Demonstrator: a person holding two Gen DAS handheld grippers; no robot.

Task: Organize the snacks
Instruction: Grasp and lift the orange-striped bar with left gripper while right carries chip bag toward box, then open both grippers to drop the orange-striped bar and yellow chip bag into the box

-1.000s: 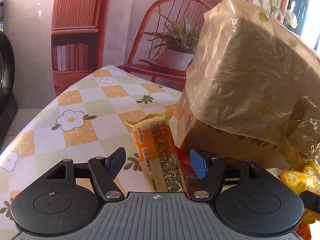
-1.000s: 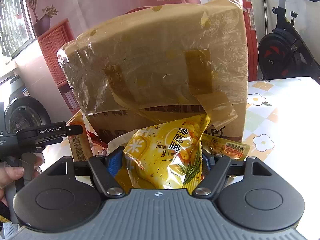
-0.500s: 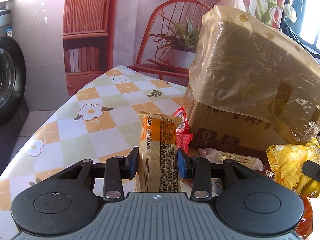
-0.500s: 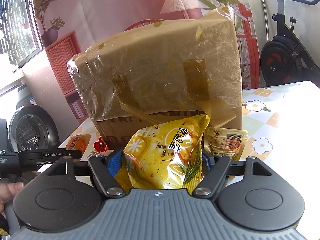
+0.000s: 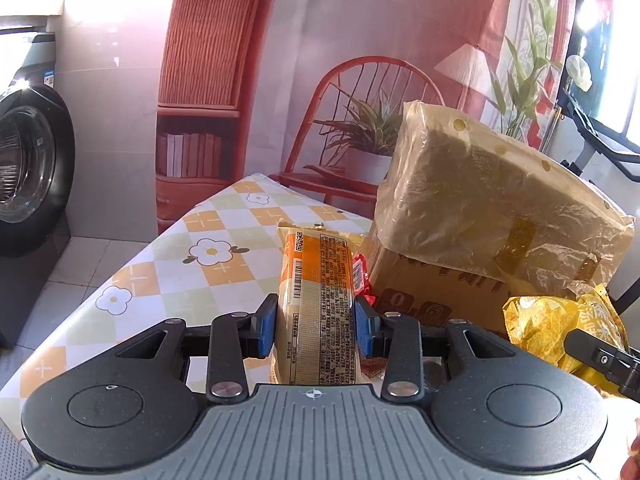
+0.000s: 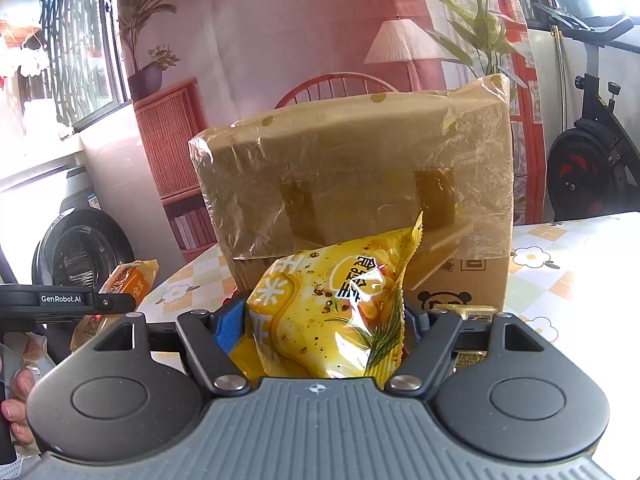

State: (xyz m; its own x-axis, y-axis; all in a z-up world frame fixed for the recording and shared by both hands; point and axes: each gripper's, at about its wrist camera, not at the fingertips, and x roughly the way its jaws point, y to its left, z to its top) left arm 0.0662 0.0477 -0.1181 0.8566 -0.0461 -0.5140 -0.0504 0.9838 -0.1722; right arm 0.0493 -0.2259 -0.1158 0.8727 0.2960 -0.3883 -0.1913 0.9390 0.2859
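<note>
Your left wrist view looks slightly down along the table (image 5: 208, 256), close to the box (image 5: 480, 208) at its right. Your right view faces that box (image 6: 360, 168) head-on, near. Both share it.

A printed backdrop (image 5: 360, 20) covers the far wall, showing an orange cabinet (image 5: 208, 100), a red chair (image 5: 360, 120), a potted plant (image 5: 360, 148) and a lamp (image 6: 404, 44). A washing machine (image 5: 28, 168) stands at the left on pale floor tiles (image 5: 92, 256). Bright daylight comes through a barred window (image 6: 76, 40). At the right stands what looks like an exercise bike (image 6: 592, 152).
</note>
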